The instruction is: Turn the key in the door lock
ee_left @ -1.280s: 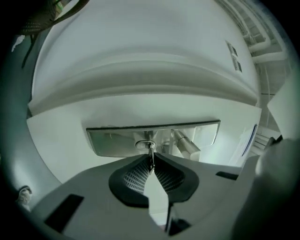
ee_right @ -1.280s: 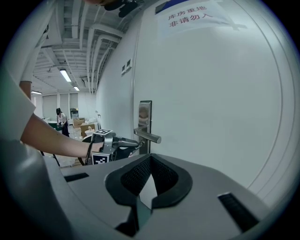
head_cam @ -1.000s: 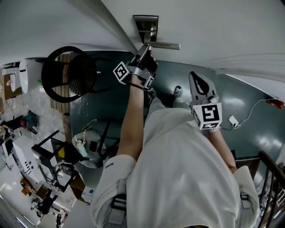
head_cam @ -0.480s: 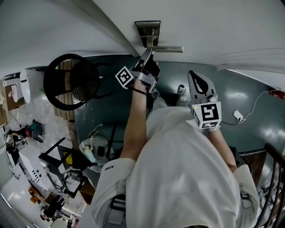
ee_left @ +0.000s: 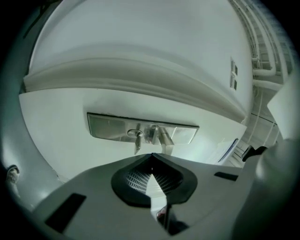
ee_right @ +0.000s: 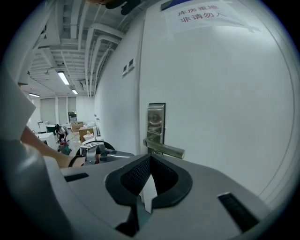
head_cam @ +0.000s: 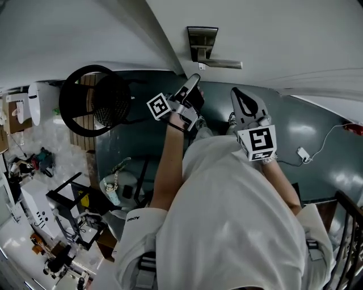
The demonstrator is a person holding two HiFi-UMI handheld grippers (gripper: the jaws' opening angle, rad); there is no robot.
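Observation:
A steel lock plate (head_cam: 201, 41) with a lever handle (head_cam: 220, 64) sits on the white door (head_cam: 283, 34). In the left gripper view the key (ee_left: 137, 139) sticks out of the plate (ee_left: 108, 127), just left of the handle (ee_left: 164, 137). My left gripper (head_cam: 194, 79) hangs a little short of the lock; its jaws have just been closing and now stand shut (ee_left: 151, 157) with nothing between them. My right gripper (head_cam: 235, 93) floats to the right, below the handle (ee_right: 164, 149), also shut (ee_right: 149, 157) and empty.
A black round-backed chair (head_cam: 93, 102) stands left of the door on the dark floor. Equipment and clutter (head_cam: 57, 209) fill the lower left. A white cable with a plug (head_cam: 299, 153) lies on the floor at right. A paper notice (ee_right: 197, 11) hangs on the door.
My left gripper has drawn back from the lock plate and closed its jaws. The right gripper has drifted nearer the door, under the handle.

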